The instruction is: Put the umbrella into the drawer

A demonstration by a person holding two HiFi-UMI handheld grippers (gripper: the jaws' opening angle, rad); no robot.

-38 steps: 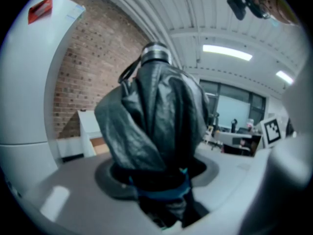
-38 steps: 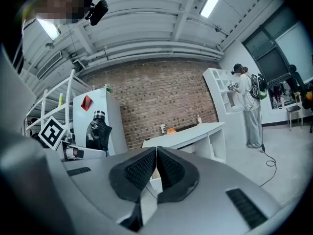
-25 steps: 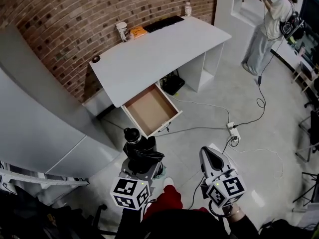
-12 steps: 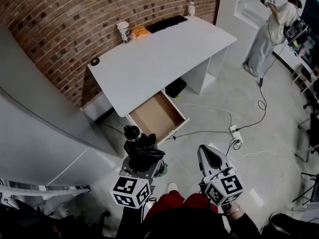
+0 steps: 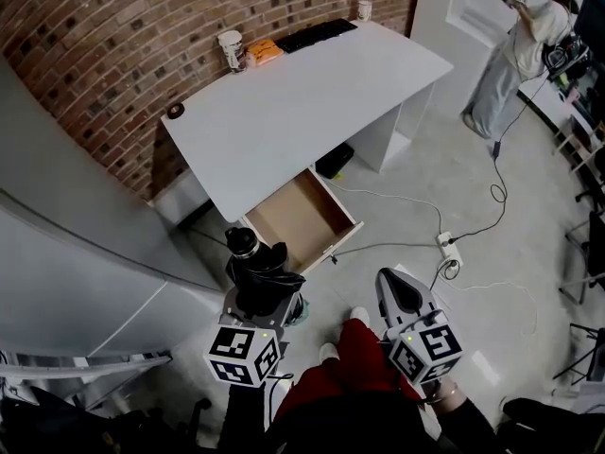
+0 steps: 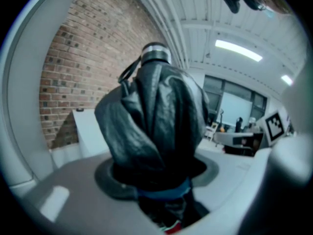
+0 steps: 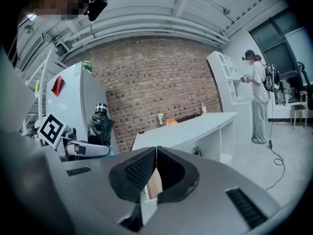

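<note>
A folded black umbrella (image 5: 257, 270) with a silver cap stands upright in my left gripper (image 5: 260, 296), whose jaws are shut round its lower part; in the left gripper view the umbrella (image 6: 154, 121) fills the middle. The open wooden-bottomed drawer (image 5: 301, 218) juts out from under the white desk (image 5: 293, 97), just ahead of the umbrella. My right gripper (image 5: 395, 289) is shut with nothing in it, its pads (image 7: 139, 170) meeting, to the right of the drawer. From the right gripper view the umbrella (image 7: 100, 126) shows at the left.
On the desk's far edge stand a cup (image 5: 232, 50), an orange packet (image 5: 264, 52), a keyboard (image 5: 317, 34) and a bottle (image 5: 364, 7). A white power strip (image 5: 445, 248) and cables lie on the floor. A person (image 5: 515, 50) stands at the back right. A grey cabinet (image 5: 85, 282) is at my left.
Both grippers and the umbrella have come closer to the desk and its open drawer. The jaws have kept their states.
</note>
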